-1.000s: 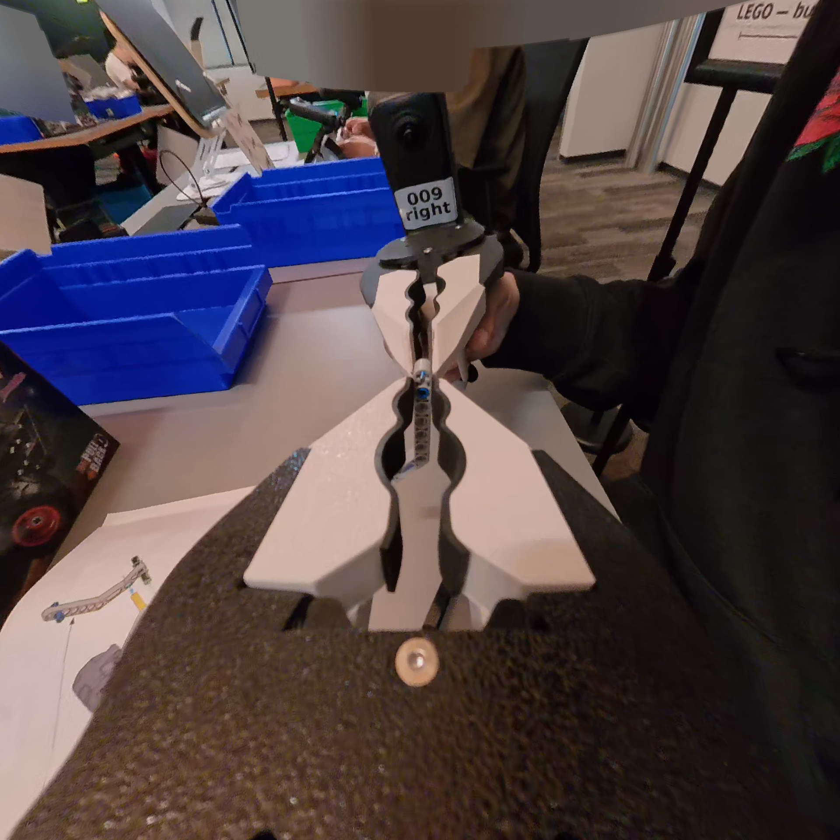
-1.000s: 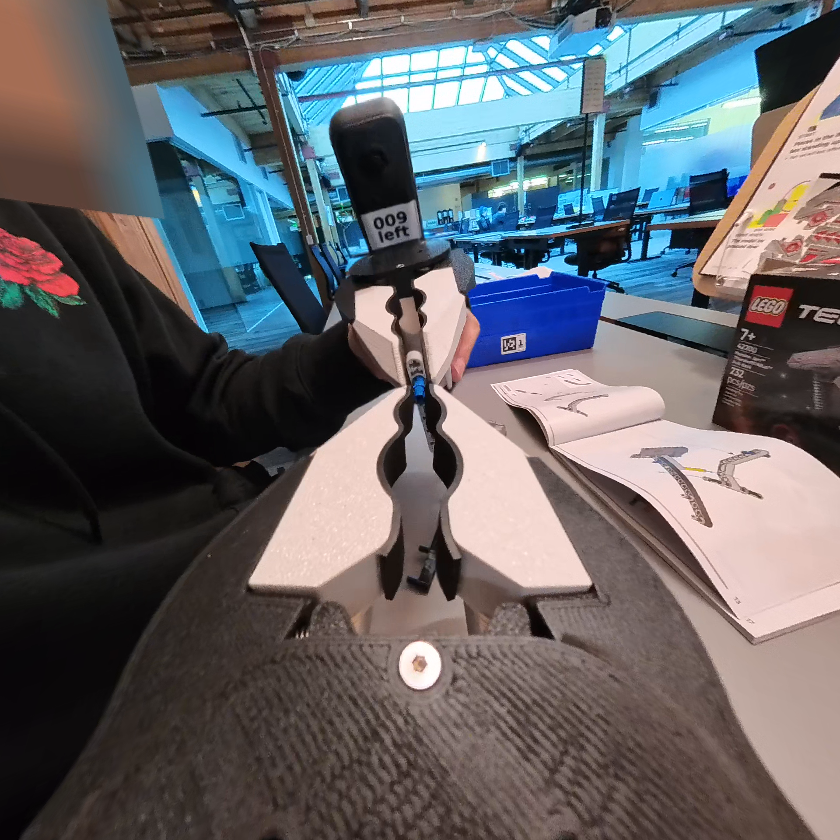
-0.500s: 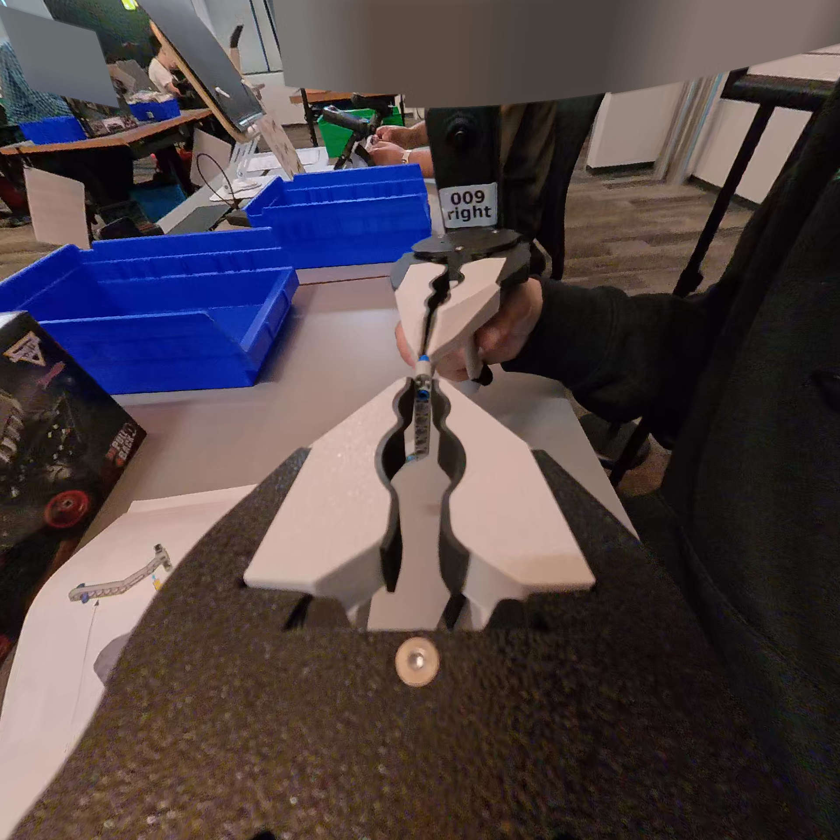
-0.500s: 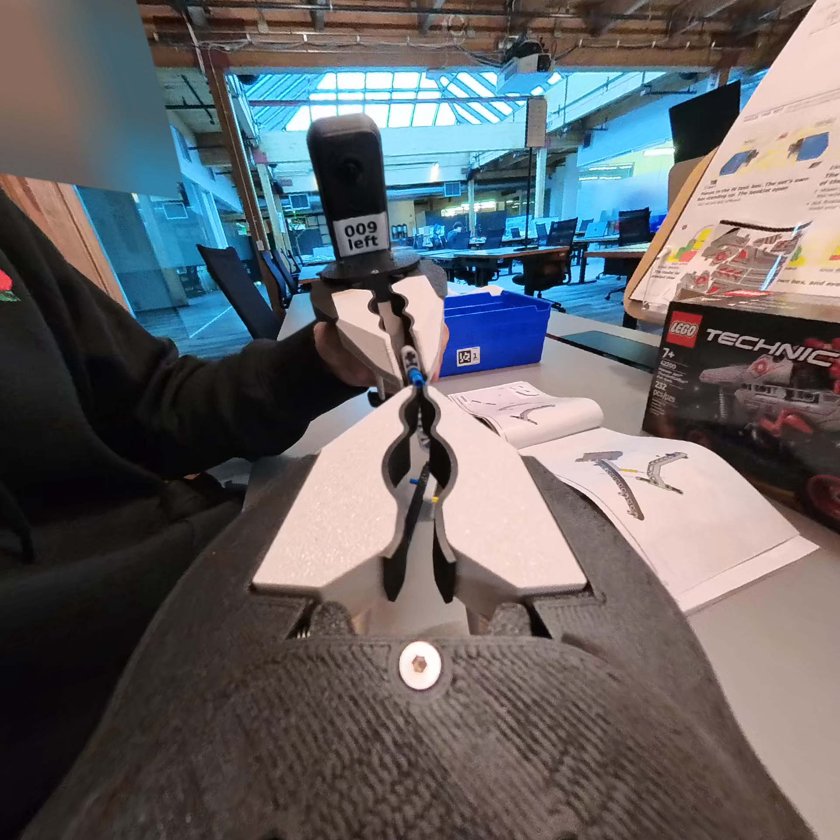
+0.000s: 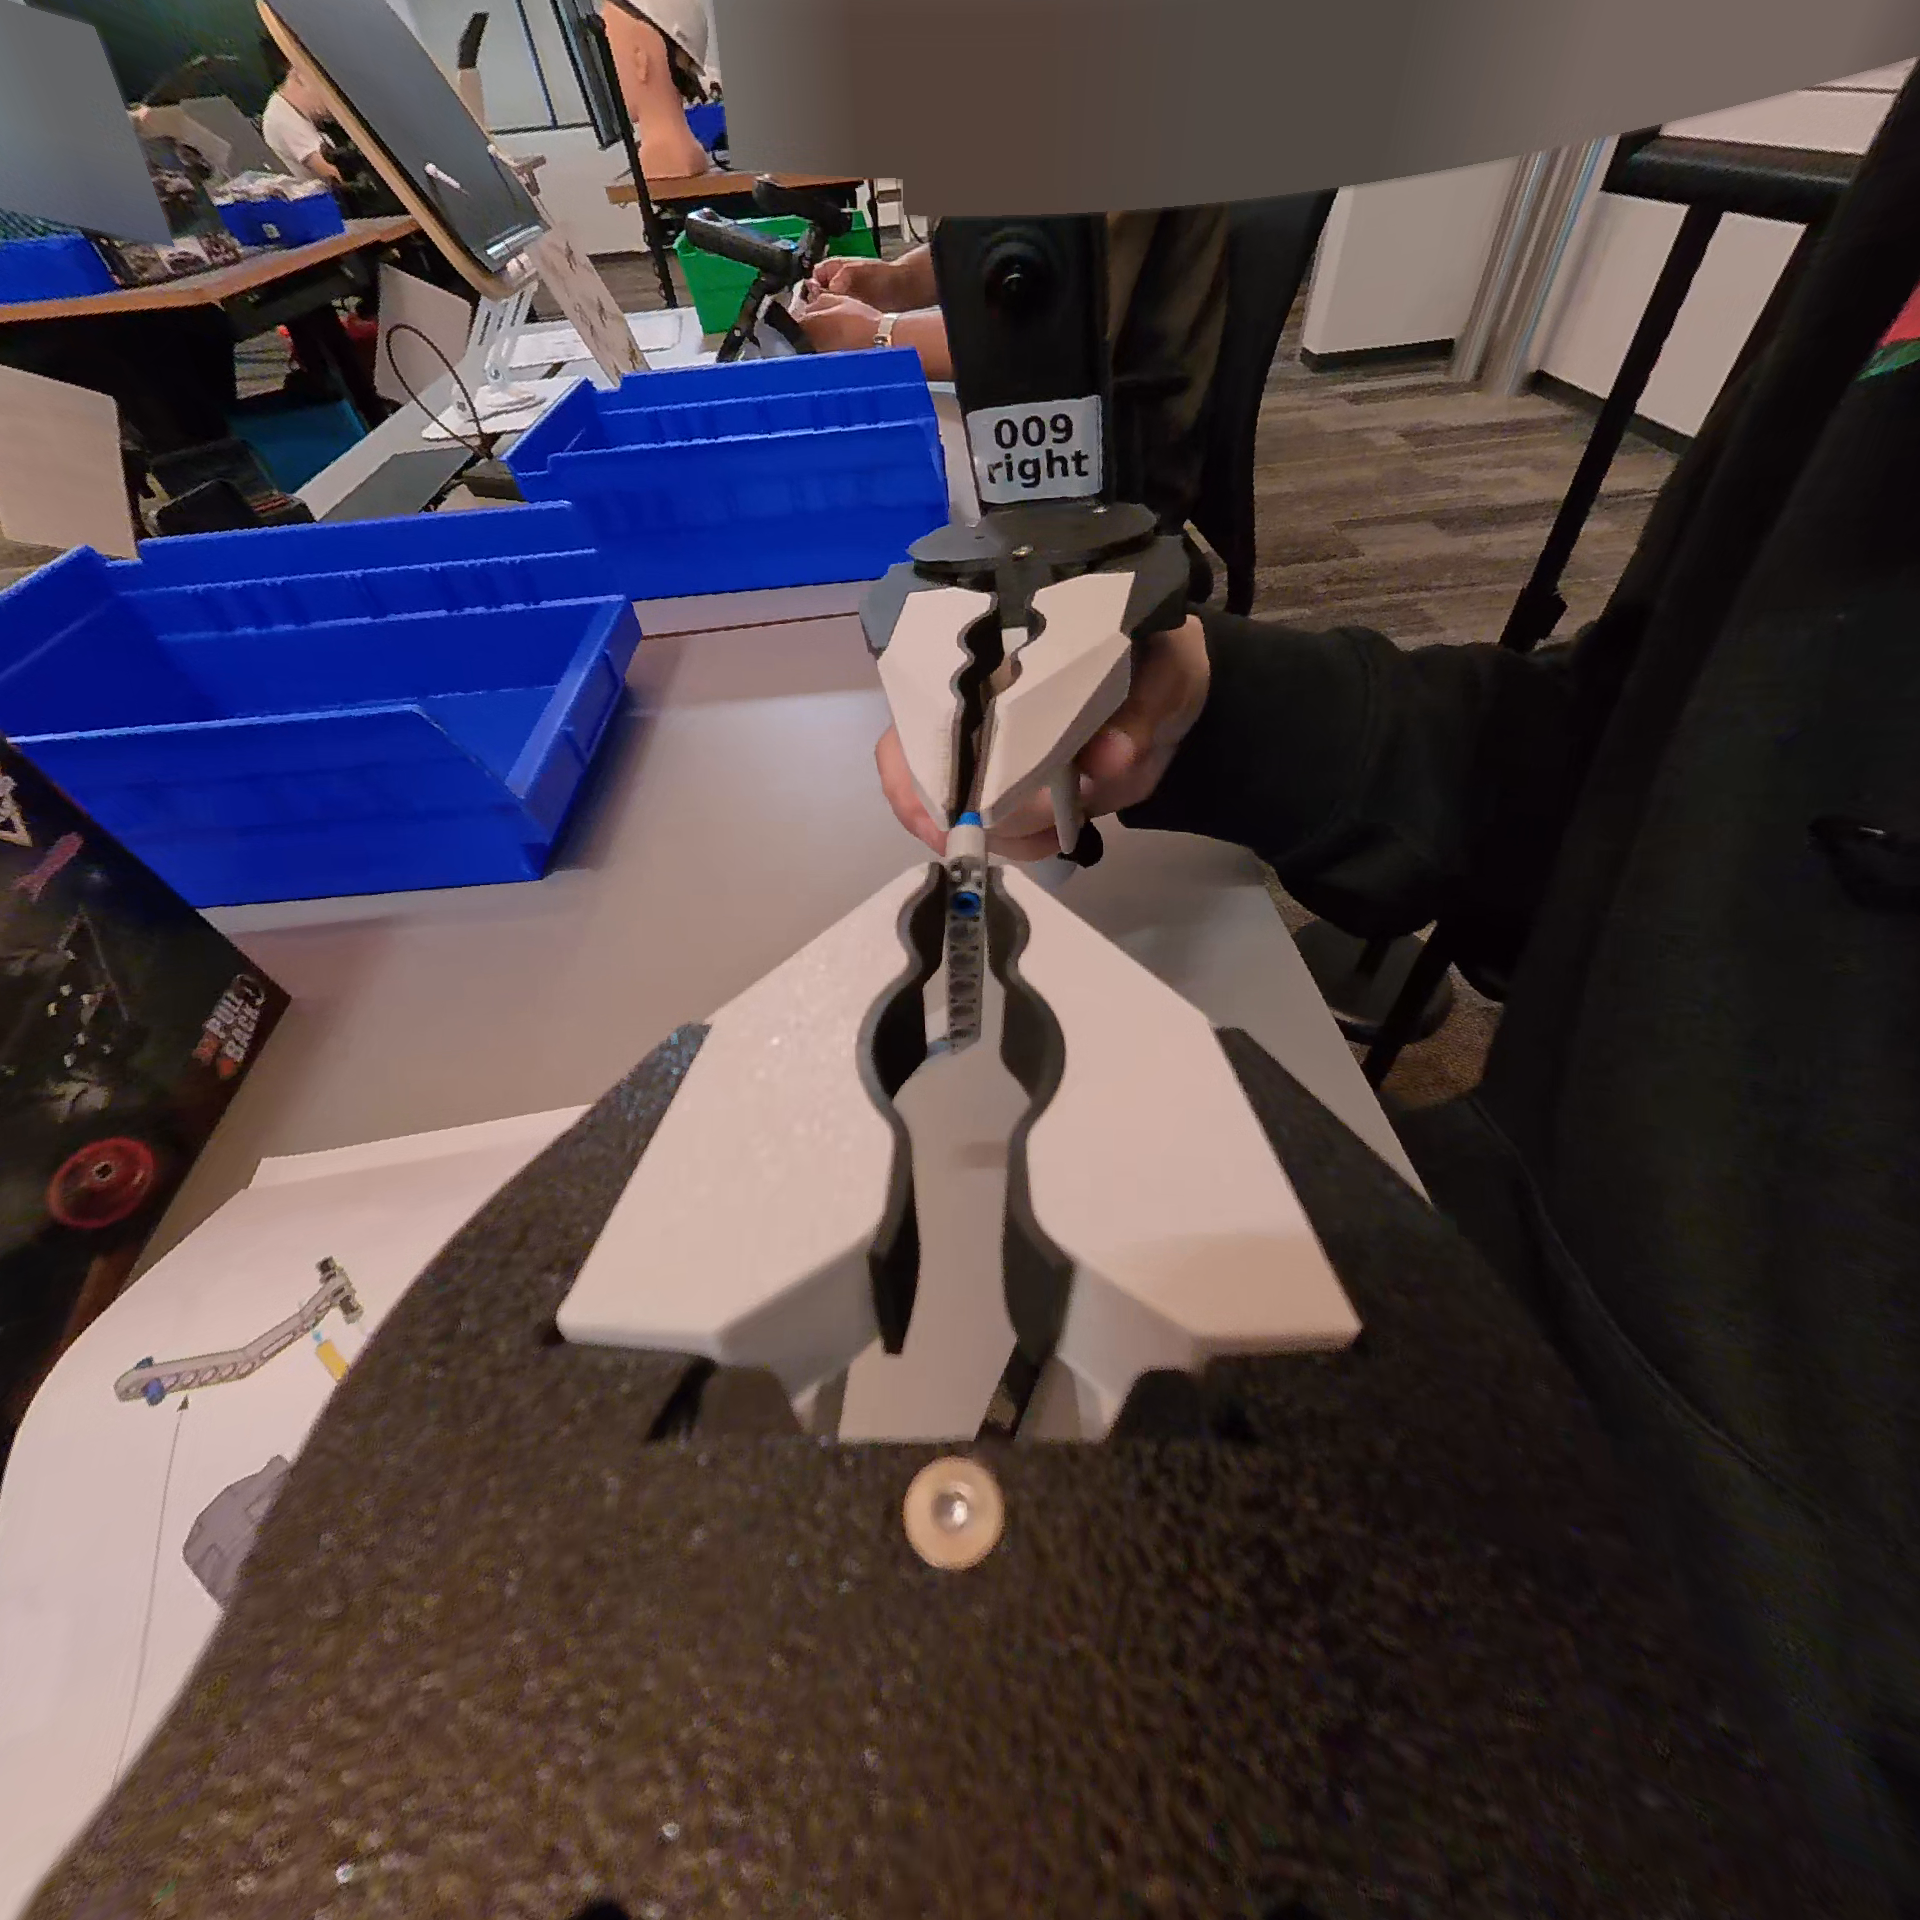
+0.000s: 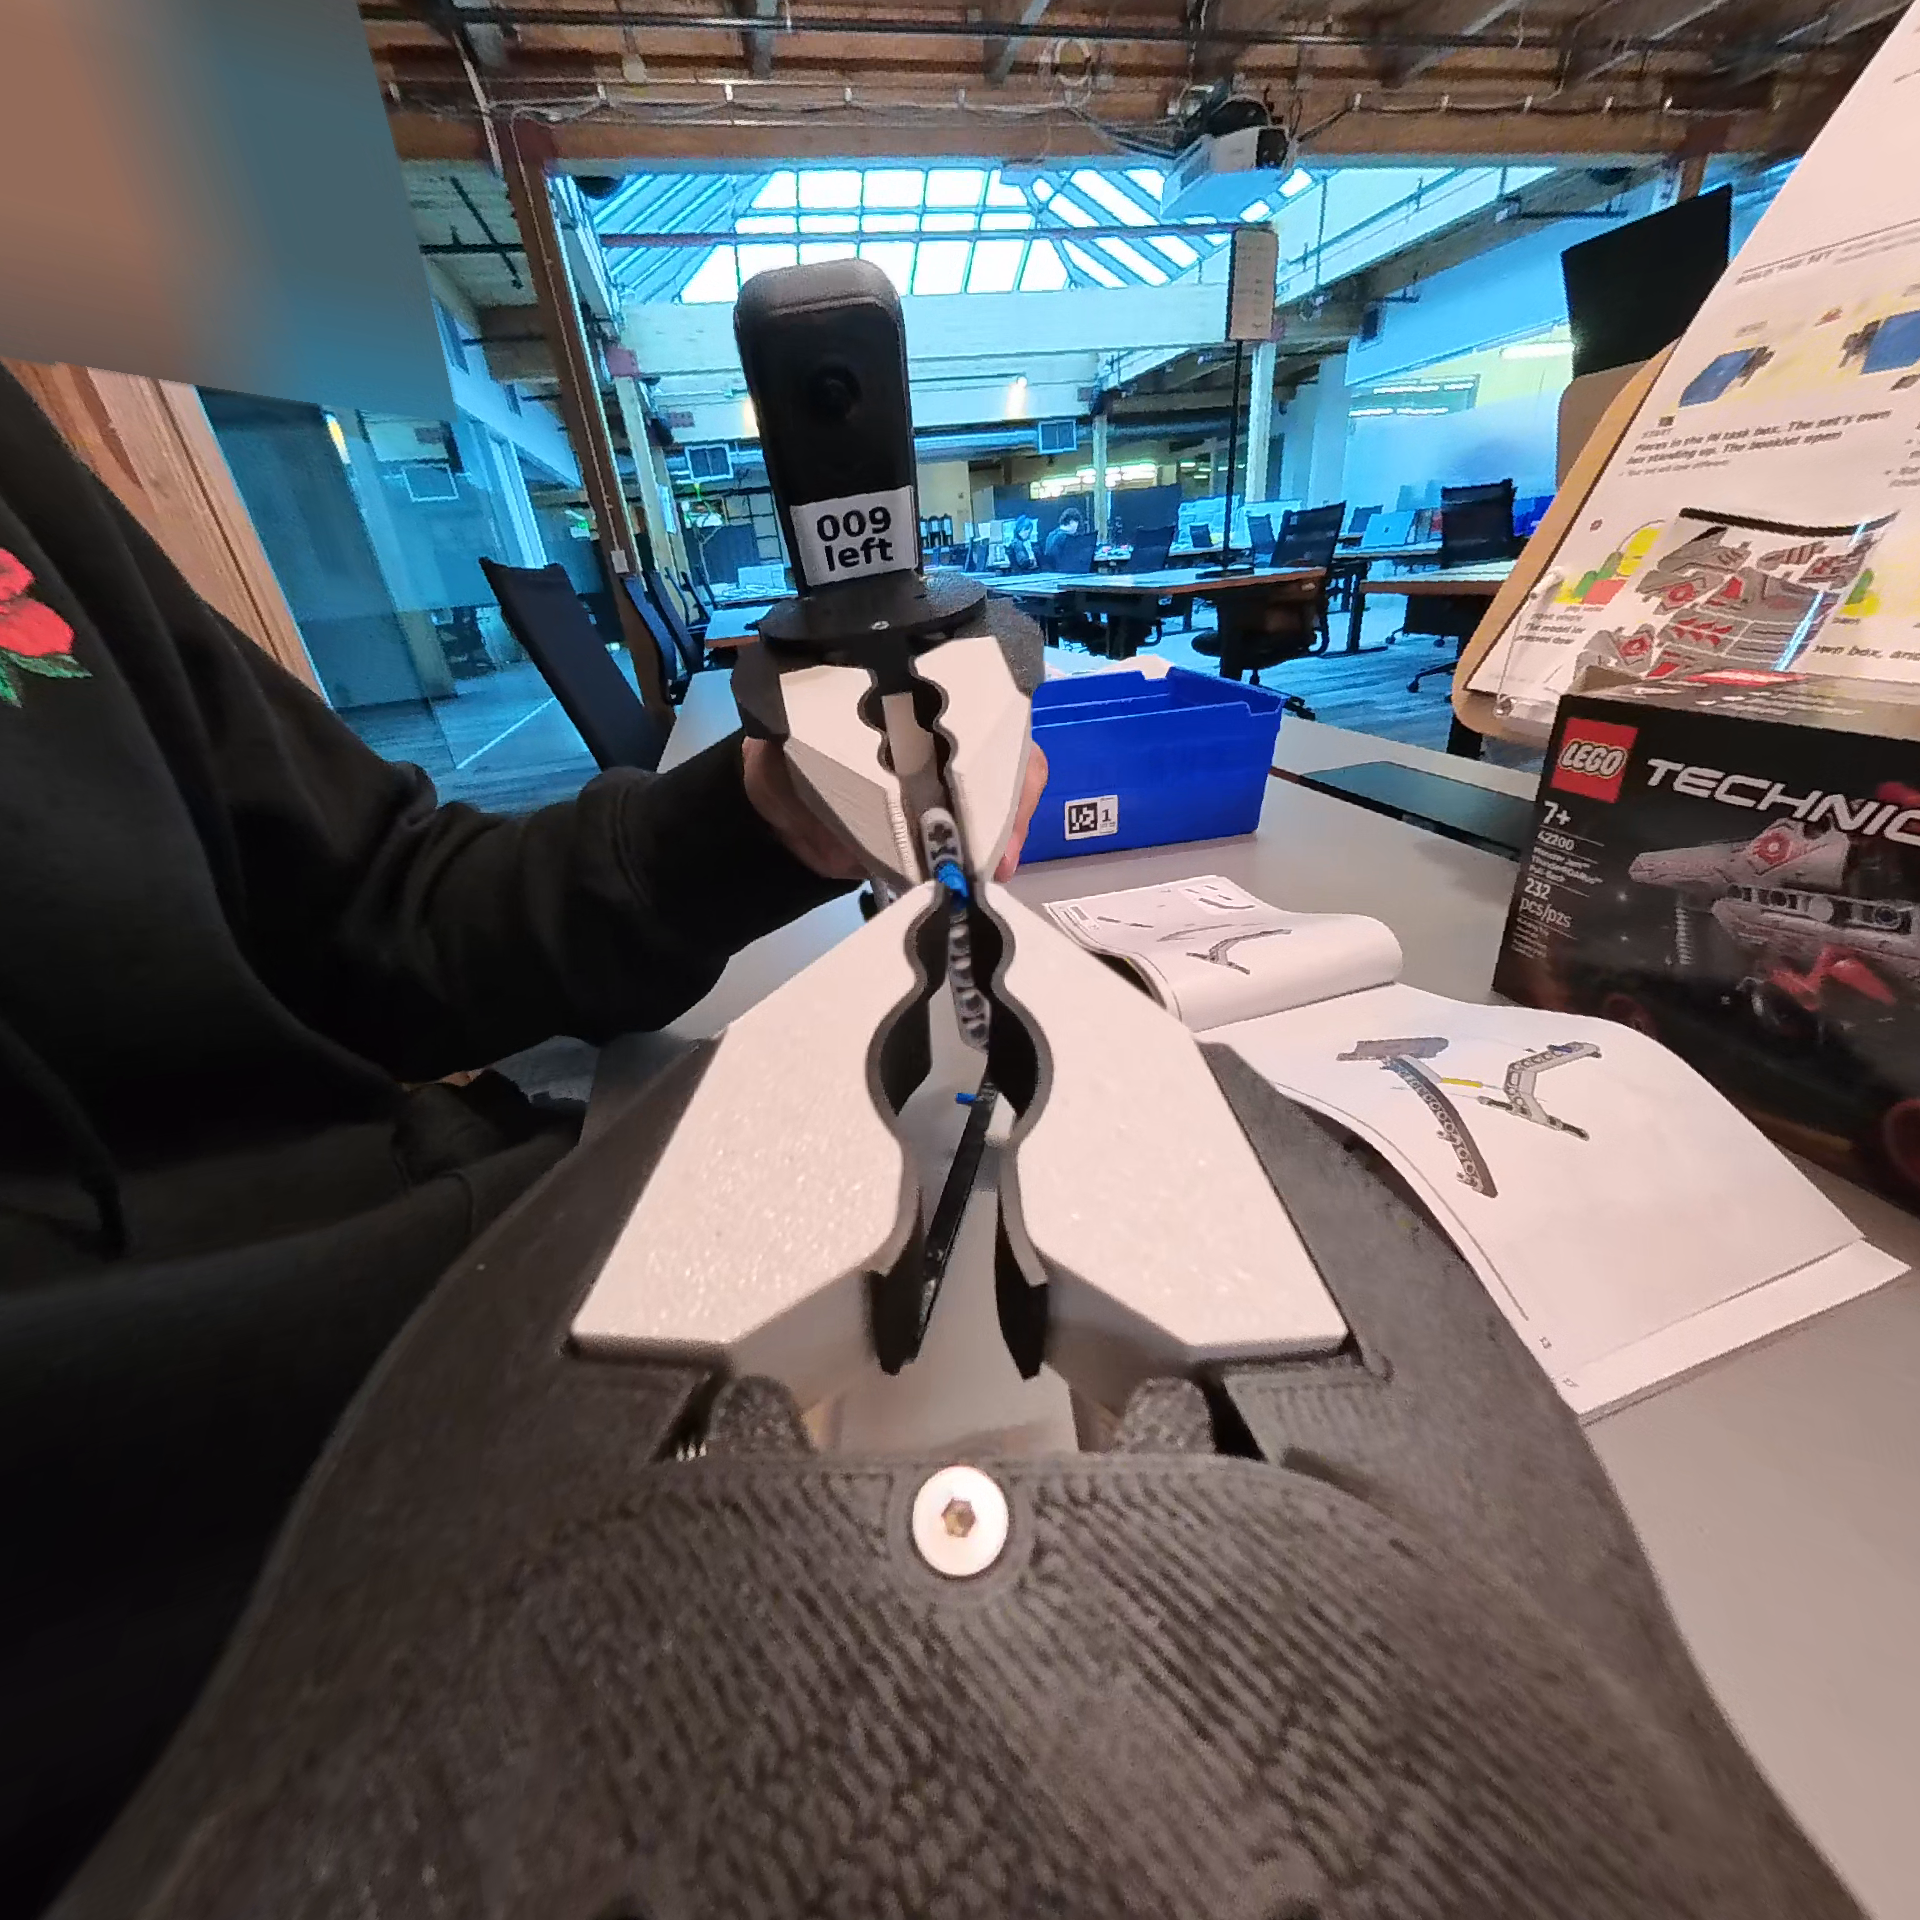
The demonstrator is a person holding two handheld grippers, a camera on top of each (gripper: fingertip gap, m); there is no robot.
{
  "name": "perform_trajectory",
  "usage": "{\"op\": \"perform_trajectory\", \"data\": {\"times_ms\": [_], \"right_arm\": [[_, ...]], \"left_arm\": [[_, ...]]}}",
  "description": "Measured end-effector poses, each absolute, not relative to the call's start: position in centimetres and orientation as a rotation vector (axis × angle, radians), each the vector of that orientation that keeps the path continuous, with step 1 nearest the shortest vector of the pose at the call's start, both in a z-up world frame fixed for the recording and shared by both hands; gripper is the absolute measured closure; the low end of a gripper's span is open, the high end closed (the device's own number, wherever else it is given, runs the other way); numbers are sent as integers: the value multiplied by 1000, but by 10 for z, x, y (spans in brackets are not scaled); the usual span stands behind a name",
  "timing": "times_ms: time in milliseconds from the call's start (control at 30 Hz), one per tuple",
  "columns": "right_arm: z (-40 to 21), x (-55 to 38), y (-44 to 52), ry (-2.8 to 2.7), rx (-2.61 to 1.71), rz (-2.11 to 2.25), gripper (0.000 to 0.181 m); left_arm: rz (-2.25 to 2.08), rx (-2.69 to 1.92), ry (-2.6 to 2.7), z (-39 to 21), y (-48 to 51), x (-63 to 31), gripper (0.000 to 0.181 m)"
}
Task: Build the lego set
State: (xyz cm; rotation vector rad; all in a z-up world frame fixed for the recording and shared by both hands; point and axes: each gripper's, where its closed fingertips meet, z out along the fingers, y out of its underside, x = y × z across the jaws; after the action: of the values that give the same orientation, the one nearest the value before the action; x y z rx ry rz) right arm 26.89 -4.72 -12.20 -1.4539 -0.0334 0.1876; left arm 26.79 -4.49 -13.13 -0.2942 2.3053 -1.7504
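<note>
My two grippers meet tip to tip above the table. My left gripper (image 5: 961, 883) is shut on a grey holed lego beam (image 5: 963, 971) with a blue pin near its far end. The right gripper (image 5: 971, 816) faces it, its tips closed at that end of the beam. In the right wrist view my right gripper (image 6: 951, 906) is shut on a thin black beam (image 6: 956, 1174) that runs back between its fingers. The grey beam (image 6: 966, 977) and blue pin (image 6: 948, 883) sit at its tips. The left gripper (image 6: 935, 868) faces it.
Blue bins (image 5: 312, 707) stand at the back of the grey table (image 5: 727, 831). An open instruction booklet (image 6: 1507, 1143) lies flat, and the lego box (image 6: 1745, 894) stands beside it. A person's dark sleeves (image 5: 1403, 758) hold both grippers. A tilted board (image 6: 1714, 468) stands behind the box. Both grippers' tips are close together, under 4 cm apart.
Both grippers stay shut and tip to tip and have shifted together. The black beam now shows longer between my right gripper's fingers. The box has come further into the right wrist view.
</note>
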Motion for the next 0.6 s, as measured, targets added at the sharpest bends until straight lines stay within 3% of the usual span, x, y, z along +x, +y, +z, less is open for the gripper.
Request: {"op": "perform_trajectory", "data": {"times_ms": [600], "right_arm": [[-123,267,-47,-32,-1450,226,180]], "left_arm": [[-1730,-277,2331,-131,-45,267,176]]}}
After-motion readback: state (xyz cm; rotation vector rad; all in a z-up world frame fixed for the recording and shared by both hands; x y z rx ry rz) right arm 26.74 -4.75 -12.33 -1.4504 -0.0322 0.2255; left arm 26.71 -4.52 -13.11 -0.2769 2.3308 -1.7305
